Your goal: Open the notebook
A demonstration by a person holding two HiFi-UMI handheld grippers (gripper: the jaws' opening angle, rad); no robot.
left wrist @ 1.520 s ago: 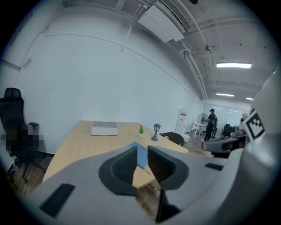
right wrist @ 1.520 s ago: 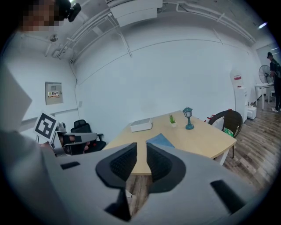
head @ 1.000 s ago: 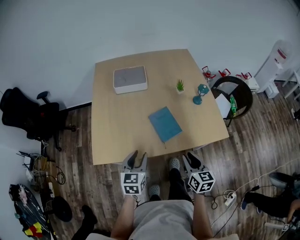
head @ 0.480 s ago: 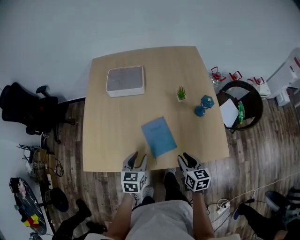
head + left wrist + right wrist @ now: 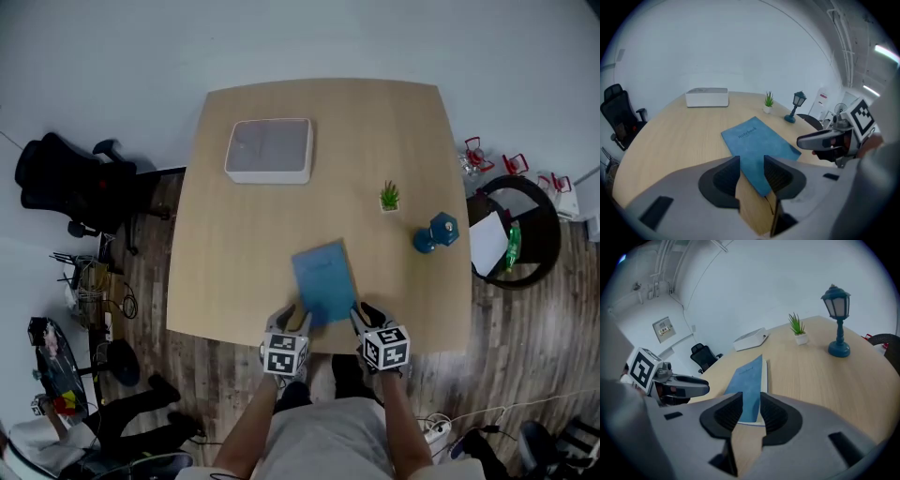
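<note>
While the closed blue rectangular notebook (image 5: 324, 281) lies flat, cover up, near the front edge of the light wooden table (image 5: 225, 244), the left gripper (image 5: 289, 322) stands at its near left corner and the right gripper (image 5: 365, 313) at its near right corner. Both grippers' jaws stand apart with nothing pressed between them; contact with the cover cannot be confirmed. A white rectangular box (image 5: 269, 150), a small green potted plant (image 5: 389, 198) and a teal lantern-shaped lamp (image 5: 437, 232) stand farther back, well apart from the notebook.
</note>
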